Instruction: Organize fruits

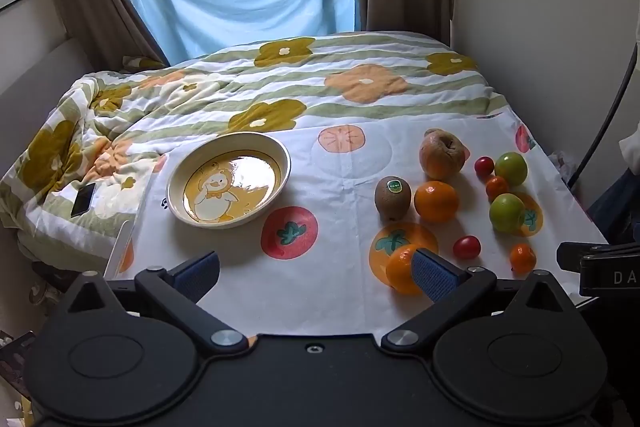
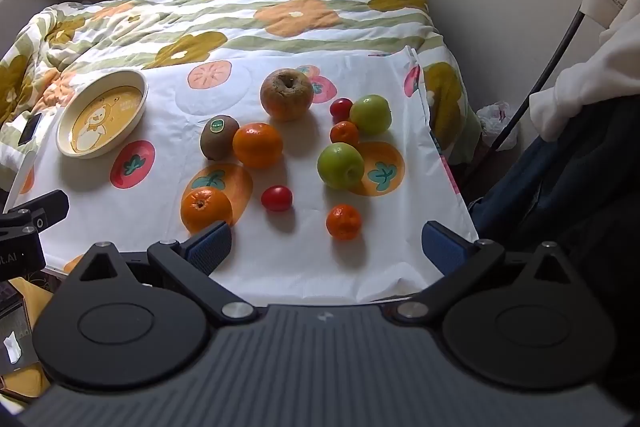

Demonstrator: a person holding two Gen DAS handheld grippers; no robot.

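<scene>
Cloth (image 2: 280, 267) is lying on soft bedding; both grippers, left (image 1: 316, 273) & right (image 2: 326, 247), are hovering spread, empty. Risk: nudged oranges (image 2: 206, 209) rolling off before reaching bowl (image 2: 102, 113).

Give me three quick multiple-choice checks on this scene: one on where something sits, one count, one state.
1. Where does the kiwi sit?
A. In the bowl
B. On the cloth, left of an orange
C. On the phone

2. How many green apples are there?
A. One
B. Two
C. Four

3. What is in the bowl?
A. Nothing
B. Two tomatoes
C. An orange

Answers:
1 B: the kiwi rests on the white cloth, just left of an orange.
2 B: one green apple lies nearer, another green apple farther back.
3 A: only the duck picture shows inside; the left hand-held gripper and right hand-held gripper are both open, holding nothing.
</scene>
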